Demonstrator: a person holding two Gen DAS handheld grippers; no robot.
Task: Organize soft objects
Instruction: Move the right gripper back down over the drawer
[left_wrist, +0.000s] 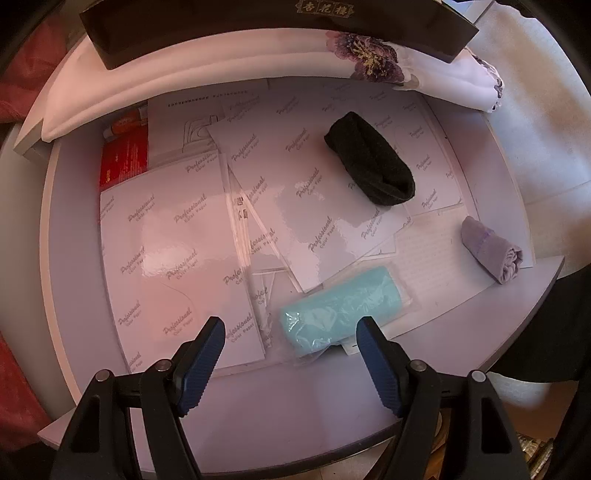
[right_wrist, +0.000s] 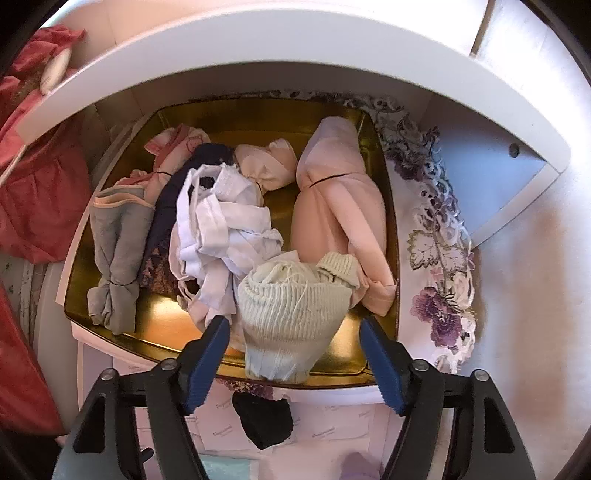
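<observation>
In the left wrist view my left gripper (left_wrist: 290, 330) is open, just above a teal cloth roll in a clear plastic bag (left_wrist: 341, 310) lying in an open drawer. A black rolled cloth (left_wrist: 369, 164) and a small lilac roll (left_wrist: 493, 249) lie further in. In the right wrist view my right gripper (right_wrist: 293, 330) is open around the near end of a cream knitted roll (right_wrist: 291, 310), which rests in a gold tin (right_wrist: 162, 314) with pink (right_wrist: 340, 206), white (right_wrist: 225, 221) and grey (right_wrist: 114, 251) soft items. The black cloth (right_wrist: 264, 417) shows below the tin.
Glossy sheets printed "Professional Color Paper" (left_wrist: 177, 266) line the drawer. A dark box (left_wrist: 273, 29) sits on a flowered white cloth (left_wrist: 369, 55) at the drawer's back. Red fabric (right_wrist: 40, 184) hangs at the left. The same flowered cloth (right_wrist: 439, 258) lies right of the tin.
</observation>
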